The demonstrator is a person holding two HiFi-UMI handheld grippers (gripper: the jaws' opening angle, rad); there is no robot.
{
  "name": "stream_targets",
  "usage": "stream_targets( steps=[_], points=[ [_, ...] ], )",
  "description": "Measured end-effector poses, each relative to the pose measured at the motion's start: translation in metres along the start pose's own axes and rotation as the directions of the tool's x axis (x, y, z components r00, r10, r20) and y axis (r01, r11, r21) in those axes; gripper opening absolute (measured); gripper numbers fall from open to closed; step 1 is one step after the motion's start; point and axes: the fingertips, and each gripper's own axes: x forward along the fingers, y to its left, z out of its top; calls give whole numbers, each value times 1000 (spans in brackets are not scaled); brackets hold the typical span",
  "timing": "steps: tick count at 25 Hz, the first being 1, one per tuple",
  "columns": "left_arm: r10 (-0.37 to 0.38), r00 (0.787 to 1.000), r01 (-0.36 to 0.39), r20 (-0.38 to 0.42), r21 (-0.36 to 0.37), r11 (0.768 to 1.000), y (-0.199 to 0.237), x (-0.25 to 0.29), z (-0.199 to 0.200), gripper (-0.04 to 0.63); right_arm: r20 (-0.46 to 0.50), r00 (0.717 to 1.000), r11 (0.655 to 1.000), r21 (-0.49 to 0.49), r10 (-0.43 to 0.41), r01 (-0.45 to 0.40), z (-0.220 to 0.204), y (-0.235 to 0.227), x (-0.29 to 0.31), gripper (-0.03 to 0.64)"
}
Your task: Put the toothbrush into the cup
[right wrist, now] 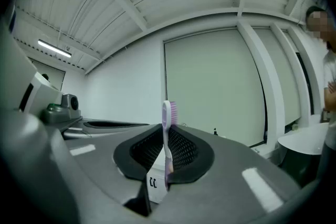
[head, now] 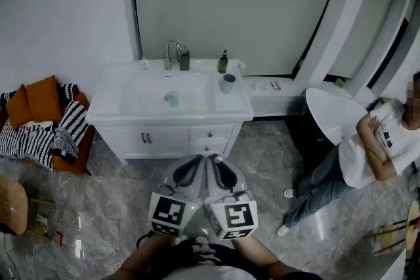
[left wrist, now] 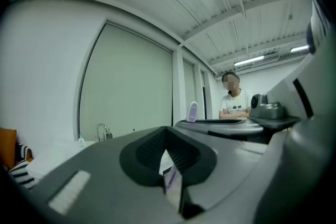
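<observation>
My right gripper is shut on a purple and white toothbrush, which stands upright with its bristle head above the jaws. In the left gripper view the toothbrush head pokes up over the right gripper. My left gripper has its jaws together, and a purple-white sliver shows low in the gap; I cannot tell what it is. In the head view both grippers, left and right, sit side by side, level, facing a white vanity. A blue-grey cup stands on its right counter. A paler cup sits in the basin.
A faucet, a dark bottle and a soap bottle line the vanity's back edge. A person with folded arms is at the right beside a white round fixture. Striped and orange cloth lies left.
</observation>
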Motion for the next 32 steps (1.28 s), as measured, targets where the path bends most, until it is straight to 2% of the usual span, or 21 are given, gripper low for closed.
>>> stream_targets(
  steps=[5, 9, 17, 23, 26, 32],
  points=[
    [14, 1000, -14, 4, -24, 1000, -2, 13, 4, -11, -3, 1000, 1000, 15, -2, 2, -7, -14, 4, 31],
    [9, 1000, -9, 0, 1, 1000, -5, 23, -4, -11, 1, 1000, 1000, 10, 2, -2, -7, -23, 6, 31],
    [28, 1000, -28, 11, 11, 1000, -9, 35, -8, -8, 2, 997, 997, -4, 76, -76, -14, -34, 8, 31],
    [29, 1000, -29, -2, 24, 999, 5, 49, -13, -2, 15, 992, 992, -26, 128, -127, -16, -36, 20, 31],
    [16, 1000, -16, -1, 11, 1000, 16, 60, -15, 0, -16, 993, 993, -23, 115, -115, -23, -47, 33, 31],
    [-5, 1000, 5, -20, 1, 1000, 51, 100, -21, 0, 4, 996, 996, -13, 90, -90, -19, -69, 78, 31]
  ],
)
